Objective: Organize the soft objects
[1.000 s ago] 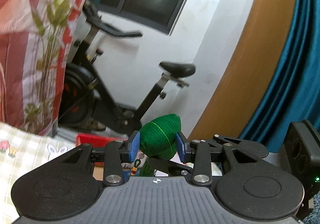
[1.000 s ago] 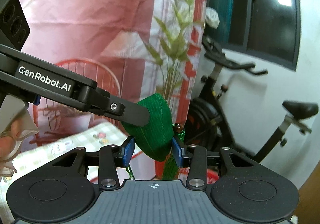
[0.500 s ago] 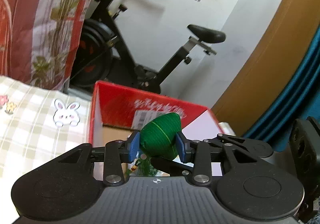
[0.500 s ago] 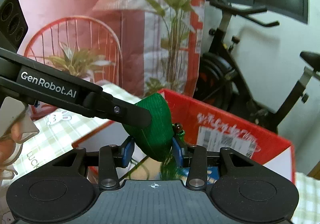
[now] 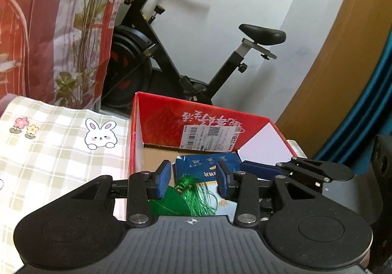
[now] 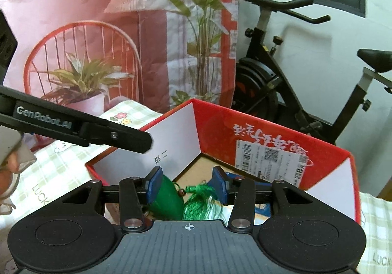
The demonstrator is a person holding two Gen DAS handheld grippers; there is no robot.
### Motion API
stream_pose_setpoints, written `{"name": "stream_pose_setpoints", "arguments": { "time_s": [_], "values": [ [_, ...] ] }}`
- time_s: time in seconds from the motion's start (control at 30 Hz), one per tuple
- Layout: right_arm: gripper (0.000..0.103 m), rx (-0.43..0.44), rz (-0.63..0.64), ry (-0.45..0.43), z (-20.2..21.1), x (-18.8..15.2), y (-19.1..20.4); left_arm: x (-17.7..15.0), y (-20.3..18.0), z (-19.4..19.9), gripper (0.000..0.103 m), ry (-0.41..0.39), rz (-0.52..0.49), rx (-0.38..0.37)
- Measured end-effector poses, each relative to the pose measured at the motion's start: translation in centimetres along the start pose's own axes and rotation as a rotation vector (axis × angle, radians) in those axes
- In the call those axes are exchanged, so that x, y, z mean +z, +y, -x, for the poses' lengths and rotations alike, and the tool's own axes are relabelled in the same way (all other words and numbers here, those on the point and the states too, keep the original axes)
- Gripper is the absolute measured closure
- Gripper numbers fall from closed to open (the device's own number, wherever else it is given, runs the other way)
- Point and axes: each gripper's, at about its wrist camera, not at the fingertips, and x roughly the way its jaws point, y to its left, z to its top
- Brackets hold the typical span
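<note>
Two grippers hang together over the open red box (image 6: 215,124), tilted down into it, most likely because this is the bin for the soft things and the drop is being made inside its walls rather than over the checked cloth (image 5: 49,151) to the left of the left gripper.

The left gripper (image 5: 193,179) is released: its blue pads stand apart with nothing pressed between them. The green sachet (image 5: 169,203) lies below and slightly left of its jaws, close in under the near pad, with the tassel (image 5: 197,196) spread in the gap beneath.

The right gripper (image 6: 187,184) has just been opening its jaws. The sachet's body sits low between them, up against the left-hand pad, while only loose tassel threads reach toward the right-hand pad, so I judge the grip let go rather than clamped. One finger of the left gripper crosses above and to the left of it.

The sachet is a plump, pointed bundle wound in bright green thread, with a small brown bead at the neck and a shiny green fringe. It looks light and squashy, and seems to be settling onto the blue packets (image 5: 205,166) lying ahead of the jaws in the box
</note>
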Motion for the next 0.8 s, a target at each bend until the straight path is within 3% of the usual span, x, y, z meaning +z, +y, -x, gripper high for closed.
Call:
{"name": "stream_pose_setpoints", "arguments": {
  "time_s": [0.4, 0.8],
  "values": [
    [0.061, -0.018, -0.101, -0.047, 8.0, -4.3, 1.0, -4.7, -2.3, 4.8, 0.062, 0.029, -0.037, -0.008],
    [0.061, -0.054, -0.219, 0.036, 11.5, -13.2, 3.9, -12.0, -3.5, 5.3, 0.062, 0.144, -0.006, -0.042]
  ]
}}
